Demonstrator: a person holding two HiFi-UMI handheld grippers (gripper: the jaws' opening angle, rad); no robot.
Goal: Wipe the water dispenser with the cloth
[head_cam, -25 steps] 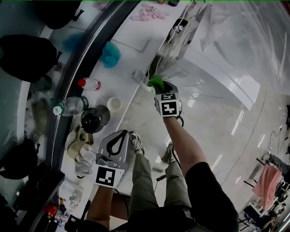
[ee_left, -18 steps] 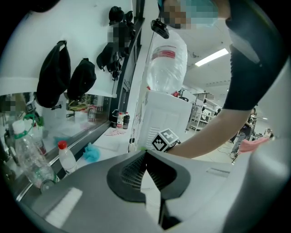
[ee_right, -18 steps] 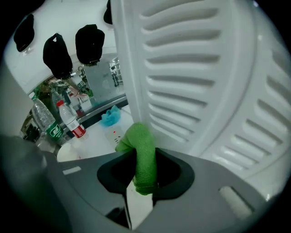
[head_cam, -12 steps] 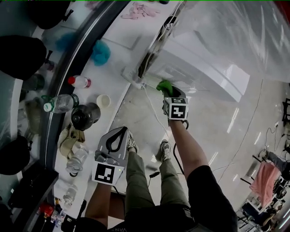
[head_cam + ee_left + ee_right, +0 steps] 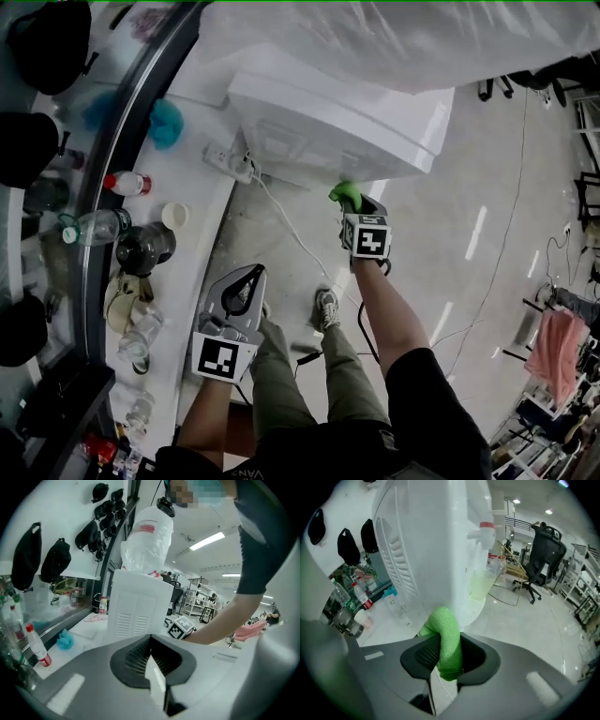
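Note:
The white water dispenser (image 5: 337,122) stands ahead on the floor, its bottle wrapped in clear plastic (image 5: 375,37). My right gripper (image 5: 354,201) is shut on a green cloth (image 5: 346,194), and the cloth presses against the dispenser's lower side edge (image 5: 454,564). The cloth (image 5: 447,641) bulges out between the jaws in the right gripper view. My left gripper (image 5: 240,292) hangs lower and to the left, away from the dispenser (image 5: 138,609), its jaws together with nothing between them.
A white counter (image 5: 192,216) at the left holds bottles, a cup (image 5: 173,216), a dark jar (image 5: 142,246) and a blue cloth (image 5: 166,122). A power strip (image 5: 230,161) with a cable lies beside the dispenser. An office chair (image 5: 543,564) stands further right.
The view has swung up, so the dispenser's whole side shows. My right gripper with the green cloth has slid along the dispenser's lower edge. The left gripper has kept its place.

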